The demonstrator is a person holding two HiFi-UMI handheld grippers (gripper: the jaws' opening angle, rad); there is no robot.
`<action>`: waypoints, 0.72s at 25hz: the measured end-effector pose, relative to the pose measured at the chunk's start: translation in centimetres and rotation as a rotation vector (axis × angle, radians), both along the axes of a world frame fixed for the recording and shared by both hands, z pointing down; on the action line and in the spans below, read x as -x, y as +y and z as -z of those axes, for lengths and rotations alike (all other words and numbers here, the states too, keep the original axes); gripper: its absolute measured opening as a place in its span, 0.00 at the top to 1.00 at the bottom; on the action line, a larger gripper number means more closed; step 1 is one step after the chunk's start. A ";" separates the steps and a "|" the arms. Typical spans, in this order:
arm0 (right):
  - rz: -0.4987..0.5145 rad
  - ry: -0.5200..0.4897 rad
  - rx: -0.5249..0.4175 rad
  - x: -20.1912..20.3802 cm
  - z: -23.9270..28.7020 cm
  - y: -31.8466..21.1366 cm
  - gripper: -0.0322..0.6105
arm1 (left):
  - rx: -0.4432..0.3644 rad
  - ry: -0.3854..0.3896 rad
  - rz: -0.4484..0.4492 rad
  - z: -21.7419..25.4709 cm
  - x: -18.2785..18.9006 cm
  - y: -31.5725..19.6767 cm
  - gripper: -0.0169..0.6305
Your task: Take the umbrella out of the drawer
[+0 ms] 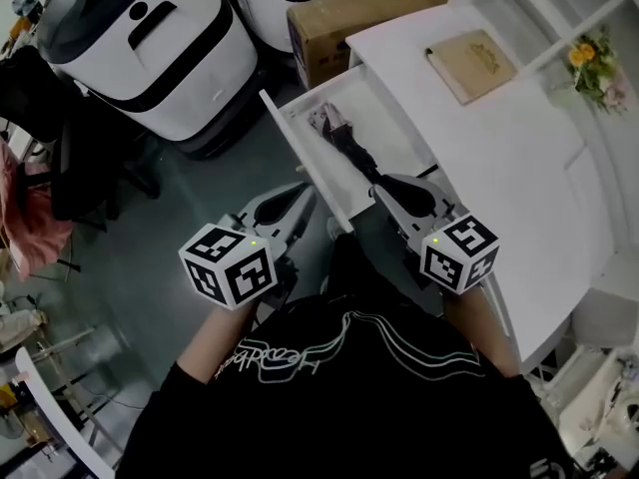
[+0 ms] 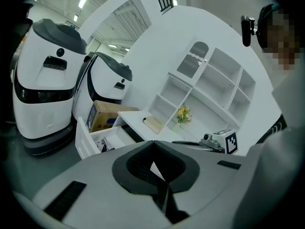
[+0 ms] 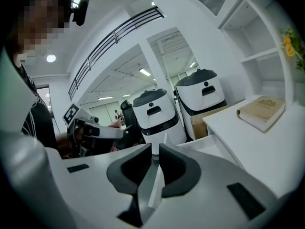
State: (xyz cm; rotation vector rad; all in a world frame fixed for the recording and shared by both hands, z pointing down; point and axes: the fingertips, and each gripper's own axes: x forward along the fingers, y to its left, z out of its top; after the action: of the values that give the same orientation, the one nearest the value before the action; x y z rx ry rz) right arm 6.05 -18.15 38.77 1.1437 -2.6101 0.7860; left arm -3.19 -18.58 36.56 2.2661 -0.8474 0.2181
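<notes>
A white drawer (image 1: 300,148) stands pulled out from the white desk. Inside it lies a dark folded umbrella (image 1: 346,146), lengthwise, with a patterned end at the far side. The left gripper view shows a bit of it in the drawer (image 2: 103,145). My left gripper (image 1: 303,192) hangs just outside the drawer's near left rim. Its jaws (image 2: 153,142) meet at the tips with nothing in them. My right gripper (image 1: 380,190) is at the drawer's near end, close above the umbrella's near tip, jaws (image 3: 155,149) shut and empty. Neither touches the umbrella.
The desk top (image 1: 499,158) carries a tan book (image 1: 470,64), with flowers (image 1: 599,66) on the shelf unit to the right. A cardboard box (image 1: 344,23) and two white robot bodies (image 1: 150,38) stand on the floor behind the drawer.
</notes>
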 end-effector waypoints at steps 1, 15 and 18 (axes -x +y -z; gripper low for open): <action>0.009 0.002 0.008 -0.1 -0.4 -1.0 0.87 | 0.005 0.002 0.005 -0.2 -0.2 -1.0 0.94; 0.087 0.072 0.123 0.4 -9.2 -12.8 0.71 | 0.117 0.011 0.062 -5.7 -0.7 -11.0 0.94; 0.115 0.099 0.157 0.7 -11.9 -14.3 0.67 | 0.135 0.008 0.077 -6.7 -0.3 -12.1 0.94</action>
State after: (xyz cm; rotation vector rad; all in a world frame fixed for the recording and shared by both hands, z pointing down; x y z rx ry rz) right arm 5.33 -32.45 50.70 0.9562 -2.4593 0.8686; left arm -2.89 -30.68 43.30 2.1044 -0.8866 0.2237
